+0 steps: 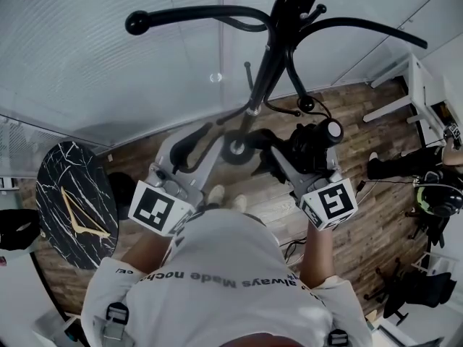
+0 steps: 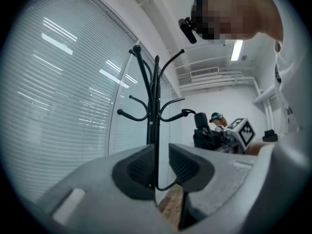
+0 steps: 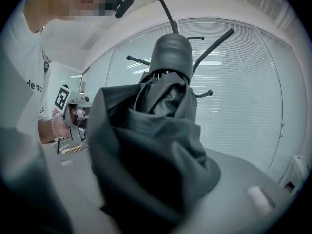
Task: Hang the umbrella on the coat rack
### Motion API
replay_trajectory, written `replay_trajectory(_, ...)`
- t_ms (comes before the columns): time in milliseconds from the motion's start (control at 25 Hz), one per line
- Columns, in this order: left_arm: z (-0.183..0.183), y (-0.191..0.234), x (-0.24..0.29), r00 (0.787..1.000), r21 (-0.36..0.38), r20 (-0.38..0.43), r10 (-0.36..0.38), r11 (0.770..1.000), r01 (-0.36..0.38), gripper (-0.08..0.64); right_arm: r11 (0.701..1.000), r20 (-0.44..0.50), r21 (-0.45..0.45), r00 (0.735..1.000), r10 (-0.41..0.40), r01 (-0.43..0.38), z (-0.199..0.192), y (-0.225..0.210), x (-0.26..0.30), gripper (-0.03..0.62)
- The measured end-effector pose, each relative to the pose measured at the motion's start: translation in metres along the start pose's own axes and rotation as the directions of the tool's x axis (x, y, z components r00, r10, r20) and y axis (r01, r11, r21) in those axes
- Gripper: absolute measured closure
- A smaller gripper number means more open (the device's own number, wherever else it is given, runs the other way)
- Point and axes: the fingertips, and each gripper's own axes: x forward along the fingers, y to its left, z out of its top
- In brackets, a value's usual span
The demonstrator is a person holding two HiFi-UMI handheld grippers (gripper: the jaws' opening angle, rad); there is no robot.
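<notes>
The black coat rack rises right in front of me, and its pole shows through the left gripper's slit. The folded black umbrella is held level in my right gripper, close to a low hook. Its crumpled fabric fills the right gripper view between the wide-set jaws, handle end pointing at the rack. My left gripper stands level at the pole's left. Its jaws are almost together on a thin black cord, apparently the umbrella's strap, which runs toward the umbrella.
A glass wall with blinds stands just behind the rack. A round black marble table is at my left. White furniture and dark gear lie on the wooden floor at the right.
</notes>
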Motion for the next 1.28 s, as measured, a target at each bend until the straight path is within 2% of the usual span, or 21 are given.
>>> replay_trajectory(640,0.004,0.005,0.002,1.000,0.012,0.001,-0.001,1.000,0.001,0.466,1.000,-0.089,-0.021,0.996,0.013,-0.015,-0.021,-0.024,0.017,0.314)
replay_trajectory(1040,0.001,0.005,0.008,1.000,0.011,-0.004,-0.009,1.000,0.009,0.466,0.999,-0.151,0.032,0.988,0.025,-0.020,-0.034,-0.035,0.043,0.314)
replay_trajectory(1280,0.001,0.003,0.010,1.000,0.013,-0.003,-0.008,1.000,0.009,0.466,0.999,-0.168,0.033,0.985,0.028,-0.022,-0.048,-0.036,0.047,0.314)
